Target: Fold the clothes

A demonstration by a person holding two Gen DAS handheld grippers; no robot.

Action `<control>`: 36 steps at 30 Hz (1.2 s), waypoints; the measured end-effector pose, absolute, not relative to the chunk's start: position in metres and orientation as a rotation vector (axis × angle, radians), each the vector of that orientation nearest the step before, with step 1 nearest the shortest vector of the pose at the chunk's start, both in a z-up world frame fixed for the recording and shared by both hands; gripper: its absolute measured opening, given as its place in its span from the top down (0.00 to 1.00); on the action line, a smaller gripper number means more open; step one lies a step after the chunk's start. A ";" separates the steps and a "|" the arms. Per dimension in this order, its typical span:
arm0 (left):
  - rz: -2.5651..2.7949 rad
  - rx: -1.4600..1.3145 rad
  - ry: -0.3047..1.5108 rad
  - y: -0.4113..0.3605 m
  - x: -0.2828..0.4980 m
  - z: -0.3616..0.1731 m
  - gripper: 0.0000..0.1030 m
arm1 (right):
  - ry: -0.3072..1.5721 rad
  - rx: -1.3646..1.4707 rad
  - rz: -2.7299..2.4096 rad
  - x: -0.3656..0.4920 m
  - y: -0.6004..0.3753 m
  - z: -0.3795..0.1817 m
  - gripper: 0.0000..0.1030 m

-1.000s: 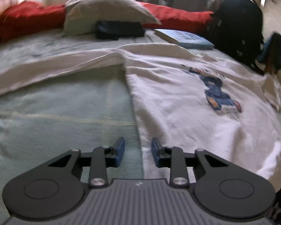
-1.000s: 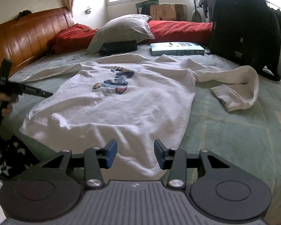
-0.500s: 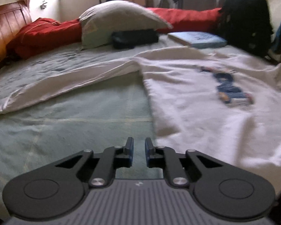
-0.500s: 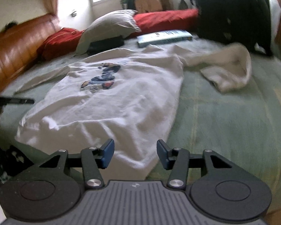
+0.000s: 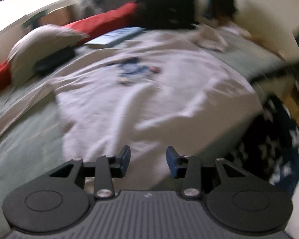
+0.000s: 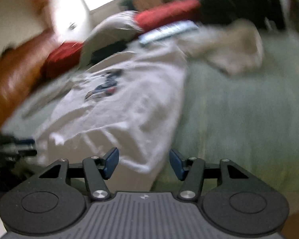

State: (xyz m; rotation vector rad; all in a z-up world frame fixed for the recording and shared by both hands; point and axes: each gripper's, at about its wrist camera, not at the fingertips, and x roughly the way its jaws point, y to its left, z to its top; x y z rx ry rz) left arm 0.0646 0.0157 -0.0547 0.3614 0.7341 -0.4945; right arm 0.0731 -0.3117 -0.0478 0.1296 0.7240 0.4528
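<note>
A white long-sleeved shirt (image 5: 149, 91) with a blue print (image 5: 133, 69) lies spread face up on the green bedspread (image 5: 26, 143). My left gripper (image 5: 147, 159) hovers at the shirt's hem, its jaws opening with only the cloth below them. In the right wrist view the same shirt (image 6: 129, 103) shows, with its far sleeve (image 6: 235, 51) bunched at the upper right. My right gripper (image 6: 143, 161) hangs over the hem's near corner, jaws opening, nothing pinched. The left gripper (image 6: 16, 145) appears at that view's left edge. Both views are blurred.
A grey pillow (image 5: 35, 47), a red bolster (image 5: 101, 22), a blue book (image 5: 115, 36) and a black backpack (image 5: 165, 6) line the bed's far side. A wooden headboard (image 6: 12, 79) stands at the left. Dark patterned cloth (image 5: 275, 139) hangs off the bed's near edge.
The left gripper swung from the left sleeve side over to the shirt's hem and rolled; its jaws narrowed, then spread. The right gripper's jaws widened and its view tilted.
</note>
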 end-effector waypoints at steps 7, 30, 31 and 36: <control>-0.642 0.498 0.685 -0.017 0.056 -0.069 0.56 | 0.705 -0.173 0.766 0.058 -0.239 -0.046 0.40; -0.585 0.541 0.633 -0.025 0.080 -0.070 0.34 | 0.629 -0.451 0.778 0.074 -0.190 -0.054 0.48; -0.578 0.521 0.634 -0.023 0.082 -0.067 0.34 | 0.604 -0.500 0.773 0.068 -0.184 -0.056 0.48; -0.561 0.468 0.645 -0.019 0.088 -0.063 0.34 | 0.492 -0.729 0.725 0.046 -0.157 -0.071 0.54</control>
